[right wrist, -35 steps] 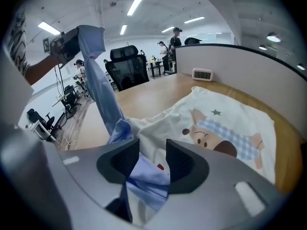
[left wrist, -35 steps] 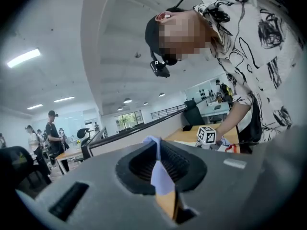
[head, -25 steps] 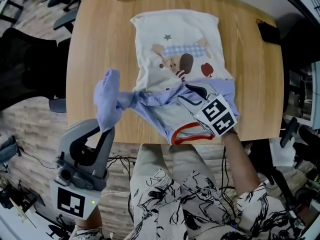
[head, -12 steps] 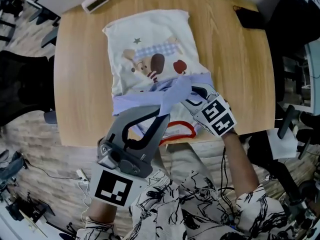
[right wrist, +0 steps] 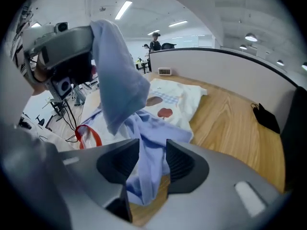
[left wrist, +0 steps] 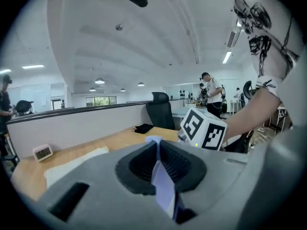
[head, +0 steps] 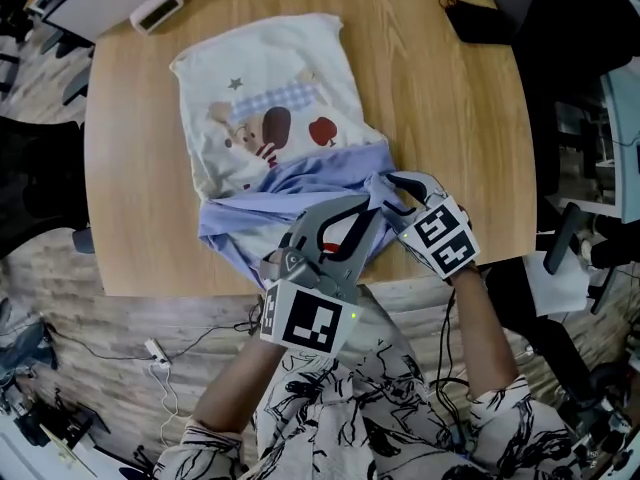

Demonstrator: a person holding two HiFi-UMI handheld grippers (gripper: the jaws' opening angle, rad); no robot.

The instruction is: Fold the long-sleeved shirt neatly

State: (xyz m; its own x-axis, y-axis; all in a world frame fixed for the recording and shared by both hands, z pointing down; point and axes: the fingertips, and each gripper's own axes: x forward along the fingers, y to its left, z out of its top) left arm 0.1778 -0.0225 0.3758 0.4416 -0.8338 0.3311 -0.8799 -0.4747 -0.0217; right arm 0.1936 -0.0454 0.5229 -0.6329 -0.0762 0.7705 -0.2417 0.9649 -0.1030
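Observation:
The long-sleeved shirt [head: 265,118] lies on the wooden table [head: 450,118], white body with a cartoon print, its blue sleeves [head: 290,183] bunched across the near end. My left gripper [head: 368,206] is shut on a strip of blue sleeve [left wrist: 163,186], held over the shirt's near right part. Right beside it, my right gripper [head: 388,183] is shut on another fold of blue sleeve [right wrist: 148,171]. In the right gripper view the left gripper [right wrist: 62,47] carries a hanging blue flap [right wrist: 115,80]. The red collar [right wrist: 88,135] lies at the near edge.
A small white clock [head: 155,8] stands at the table's far left corner. A black object [head: 475,18] lies at the far right corner. The near table edge [head: 200,288] runs just below the shirt. People and office chairs show in the background of the gripper views.
My left gripper has swung from beyond the table's left edge rightward and down, drawing the blue sleeve across the shirt to the right gripper. The right gripper kept its hold on the sleeve.

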